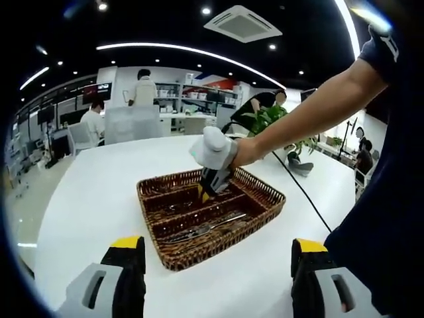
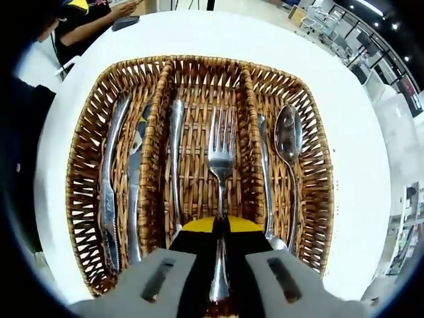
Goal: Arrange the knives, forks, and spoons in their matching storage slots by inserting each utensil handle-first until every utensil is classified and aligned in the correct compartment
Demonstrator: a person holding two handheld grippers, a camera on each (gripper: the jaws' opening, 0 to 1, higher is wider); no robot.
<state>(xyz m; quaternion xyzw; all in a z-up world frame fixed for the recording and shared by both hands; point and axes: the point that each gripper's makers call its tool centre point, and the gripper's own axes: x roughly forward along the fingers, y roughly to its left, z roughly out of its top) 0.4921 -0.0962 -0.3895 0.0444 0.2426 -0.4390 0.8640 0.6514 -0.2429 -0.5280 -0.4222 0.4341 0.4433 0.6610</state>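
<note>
A brown wicker basket (image 2: pixel 319 199) with three long slots lies under my right gripper (image 2: pixel 220 232), whose jaws are shut on the handle of a fork (image 2: pixel 220 156). The fork lies in the middle slot, tines pointing away, beside another slim utensil (image 2: pixel 175 159). Two knives (image 2: pixel 109 185) fill the left slot, and a spoon (image 2: pixel 288 139) with a second handle (image 2: pixel 265 172) lies in the right slot. In the left gripper view the basket (image 1: pixel 151 228) sits mid-table and the right gripper (image 1: pixel 207 192) dips into it. My left gripper (image 1: pixel 217 250) hangs open, well short of the basket.
The basket rests on a round white table (image 1: pixel 93 199). A black cable (image 1: pixel 301 189) and a potted plant (image 1: pixel 271 122) are at the far right. A person's arm (image 1: pixel 311 112) reaches in from the right. Other people stand at shelves behind.
</note>
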